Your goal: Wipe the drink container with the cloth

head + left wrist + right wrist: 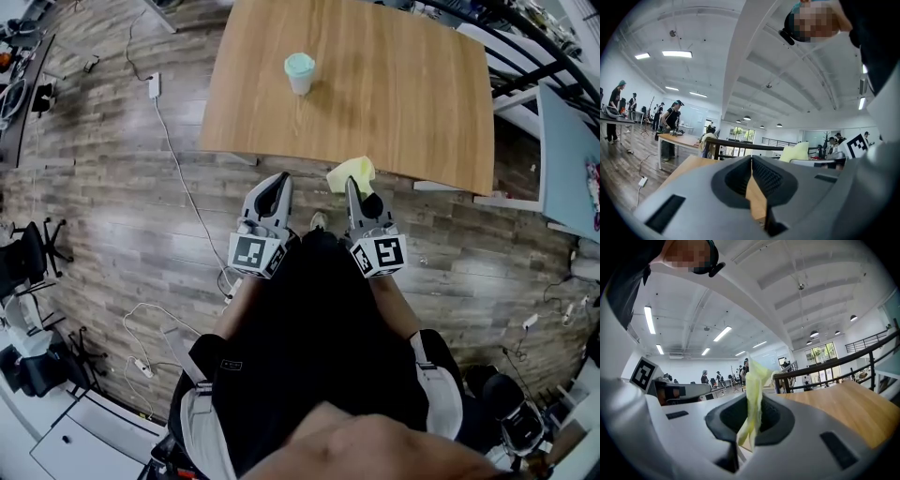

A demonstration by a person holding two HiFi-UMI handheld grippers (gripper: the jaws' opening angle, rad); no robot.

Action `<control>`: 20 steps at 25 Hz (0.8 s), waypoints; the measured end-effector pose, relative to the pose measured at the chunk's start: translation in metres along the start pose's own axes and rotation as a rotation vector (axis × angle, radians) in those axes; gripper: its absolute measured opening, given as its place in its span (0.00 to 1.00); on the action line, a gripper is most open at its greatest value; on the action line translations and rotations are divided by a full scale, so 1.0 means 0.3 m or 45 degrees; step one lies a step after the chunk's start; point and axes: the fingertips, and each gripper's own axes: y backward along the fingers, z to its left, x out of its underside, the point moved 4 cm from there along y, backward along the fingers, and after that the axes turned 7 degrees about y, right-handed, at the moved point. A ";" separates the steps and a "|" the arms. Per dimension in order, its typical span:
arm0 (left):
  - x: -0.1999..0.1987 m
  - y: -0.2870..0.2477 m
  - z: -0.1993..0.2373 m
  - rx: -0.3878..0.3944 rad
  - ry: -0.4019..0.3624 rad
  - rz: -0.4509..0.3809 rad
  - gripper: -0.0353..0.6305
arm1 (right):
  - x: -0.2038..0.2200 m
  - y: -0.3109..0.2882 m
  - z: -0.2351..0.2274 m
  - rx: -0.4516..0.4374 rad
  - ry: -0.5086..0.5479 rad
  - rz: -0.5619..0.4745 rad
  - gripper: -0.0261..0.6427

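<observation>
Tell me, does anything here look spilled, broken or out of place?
Nothing stands out. The drink container stands upright on the table with no spill around it. The yellow cloth is pinched between the fingers of the right gripper; the left gripper is shut and empty.

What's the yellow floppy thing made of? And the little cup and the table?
The yellow cloth looks like soft, thin fabric: it folds and droops where the right gripper pinches it. The cup looks like smooth pale plastic or paper with a mint-green lid; I cannot tell which. The table looks like matte wood or wood-look board, with grain lines.
</observation>
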 end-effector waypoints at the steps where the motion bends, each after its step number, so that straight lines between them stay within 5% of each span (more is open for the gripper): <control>1: 0.002 -0.005 0.009 -0.010 -0.002 0.005 0.09 | -0.002 -0.012 -0.005 -0.006 0.000 0.000 0.11; 13: -0.033 -0.111 0.187 -0.026 0.000 0.020 0.09 | -0.010 -0.201 -0.014 -0.081 0.021 0.013 0.11; 20: -0.078 -0.221 0.349 0.036 -0.010 0.036 0.09 | 0.005 -0.342 -0.024 0.003 0.007 0.058 0.11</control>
